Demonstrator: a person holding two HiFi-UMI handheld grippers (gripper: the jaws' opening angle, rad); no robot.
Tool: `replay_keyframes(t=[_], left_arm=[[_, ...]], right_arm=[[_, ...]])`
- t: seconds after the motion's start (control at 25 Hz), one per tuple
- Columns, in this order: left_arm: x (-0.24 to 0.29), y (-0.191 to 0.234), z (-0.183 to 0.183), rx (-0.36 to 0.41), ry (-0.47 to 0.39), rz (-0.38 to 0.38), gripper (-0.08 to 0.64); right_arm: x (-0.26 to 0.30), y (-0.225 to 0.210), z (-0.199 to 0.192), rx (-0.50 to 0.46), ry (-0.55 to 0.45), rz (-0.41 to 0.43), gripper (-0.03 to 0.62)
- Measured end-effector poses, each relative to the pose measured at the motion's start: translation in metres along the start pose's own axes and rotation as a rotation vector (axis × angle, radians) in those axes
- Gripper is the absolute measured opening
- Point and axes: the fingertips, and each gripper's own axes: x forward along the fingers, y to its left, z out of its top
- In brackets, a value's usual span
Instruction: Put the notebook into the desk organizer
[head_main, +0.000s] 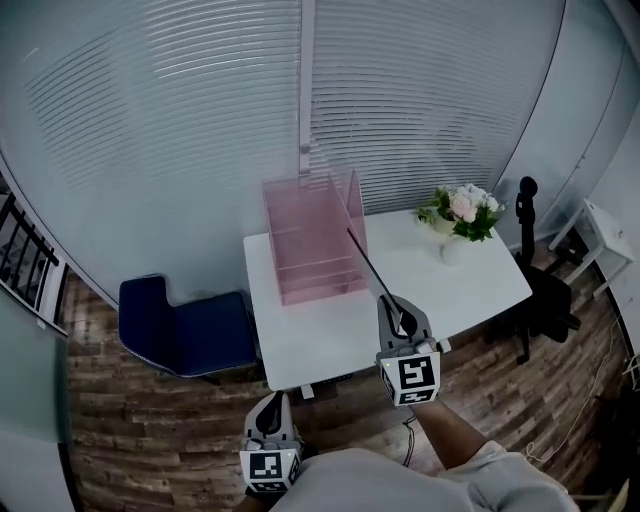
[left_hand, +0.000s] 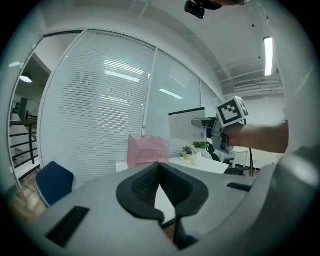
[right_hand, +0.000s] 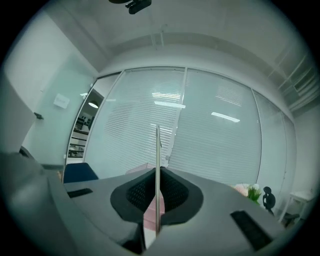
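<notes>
A thin notebook (head_main: 368, 268) stands edge-on in my right gripper (head_main: 393, 312), which is shut on it above the front of the white table (head_main: 470, 285). Its far end points at the pink see-through desk organizer (head_main: 310, 240) at the table's back left, close to that organizer's right wall. In the right gripper view the notebook (right_hand: 158, 165) rises as a narrow blade between the pads. The left gripper view shows its pale flat side (left_hand: 186, 126) and the organizer (left_hand: 147, 150) beyond. My left gripper (head_main: 270, 402) hangs low before the table edge, shut with nothing in it.
A vase of pink and white flowers (head_main: 462, 212) stands at the table's back right. A blue chair (head_main: 185, 325) is left of the table, a black office chair (head_main: 545, 295) to its right, and a small white side table (head_main: 600, 230) further right. Blinds cover the glass wall behind.
</notes>
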Motion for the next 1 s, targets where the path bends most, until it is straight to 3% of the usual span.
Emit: replay_keyframes(t=[0.2,0.36,0.6,0.8,1.0], left_arm=[[0.029,0.051,0.019,0.009,-0.046,-0.037,0.008],[0.046,0.085,0.023,0.015,-0.03,-0.047,0.008],[0.061,0.104,0.016,0.001,-0.004,-0.023,0.008],[0.072,0.111,0.023,-0.011,-0.013,0.04,0.008],[0.076,0.114,0.021,-0.063,0.031,0.114,0.009]], right_arm=[[0.082,0.007,0.013,-0.132,0.042,0.011,0.023],[0.143,0.008,0.019,-0.264,0.091,0.021,0.023],[0.232,0.015,-0.009,-0.594,0.242,0.106,0.023],[0.296,0.03,-0.048,-0.89,0.328,0.204,0.023],[0.326,0.041,-0.078,-1.067,0.373,0.285,0.023]])
